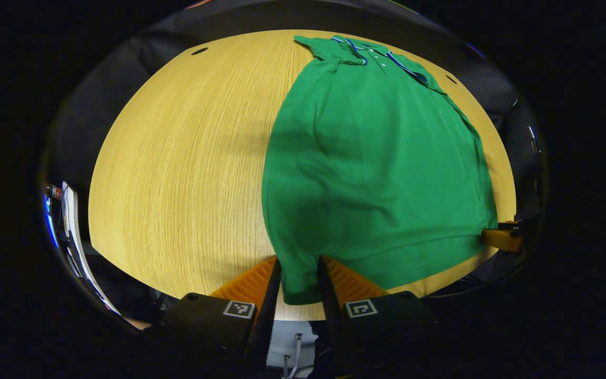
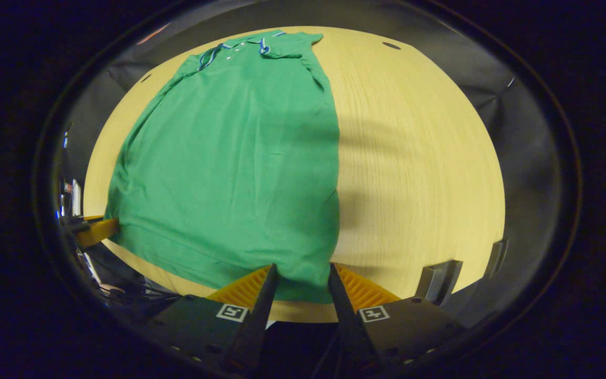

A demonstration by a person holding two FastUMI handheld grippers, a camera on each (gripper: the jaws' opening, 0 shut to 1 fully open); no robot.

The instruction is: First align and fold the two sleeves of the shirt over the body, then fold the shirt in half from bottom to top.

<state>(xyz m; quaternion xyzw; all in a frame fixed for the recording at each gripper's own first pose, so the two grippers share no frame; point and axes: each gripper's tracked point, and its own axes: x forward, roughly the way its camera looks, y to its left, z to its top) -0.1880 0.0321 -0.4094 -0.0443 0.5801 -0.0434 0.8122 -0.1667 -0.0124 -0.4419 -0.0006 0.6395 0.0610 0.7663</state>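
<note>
Both tools at the hem corners, sleeves already in, bottom-to-top fold up next.

Green shirt [image 1: 376, 173] lies flat on the counter [image 1: 177, 158], long axis running straight away from both tools, collar [image 1: 382, 55] at the far end. Left tool [image 1: 299, 287] has its fingers narrow, hem corner between them; right tool [image 2: 301, 287] the same at the other corner. Whether either one actually pinches the cloth, cannot tell. Both sit equally near the hem, so probably a 2-handed lift toward the collar.

A green polo shirt [image 1: 376, 173] lies flat on a wooden table [image 1: 177, 168], sleeves folded in. Its blue-trimmed collar [image 1: 382, 55] points toward the table's far edge, its hem at the near edge.
</note>
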